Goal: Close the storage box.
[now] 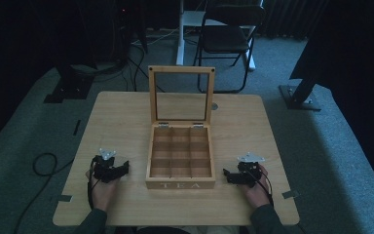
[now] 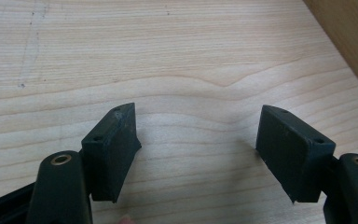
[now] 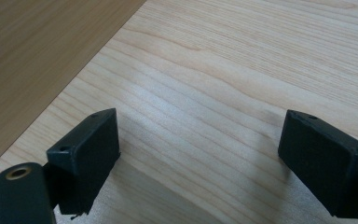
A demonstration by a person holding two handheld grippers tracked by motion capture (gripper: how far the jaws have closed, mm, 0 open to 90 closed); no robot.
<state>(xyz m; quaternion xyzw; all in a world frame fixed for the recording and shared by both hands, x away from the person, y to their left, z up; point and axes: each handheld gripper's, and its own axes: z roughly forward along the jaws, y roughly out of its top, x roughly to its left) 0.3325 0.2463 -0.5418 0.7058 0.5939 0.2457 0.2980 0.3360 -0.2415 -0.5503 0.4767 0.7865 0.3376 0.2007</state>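
I sit at a pale wooden table [image 1: 126, 122] with rounded corners, holding a black two-jaw gripper in each hand. In the high view, a square light-wood tea box [image 1: 180, 156] stands at the middle of the table, nearer my edge. Its glass-paned lid [image 1: 181, 95] is swung up and stands upright at the back on two small hinges. Inside, thin wooden dividers split the box into nine compartments, three by three, and each looks bare as far as I can tell. The word TEA is lettered across the front wall facing me.

My left gripper [image 1: 118, 170] rests low over the table to the left of the box, near it but apart from it, pointing towards the box's side. In the left gripper view its two black jaws stand wide apart over bare wood grain with nothing between them [image 2: 198, 149], and a strip of the box's darker wall shows at the upper right corner.

My right gripper [image 1: 230, 176] lies to the right of the box, near its front corner, also apart from it. In the right gripper view its jaws are spread wide over the table with nothing between them [image 3: 200, 154], and the box's wall fills the upper left corner
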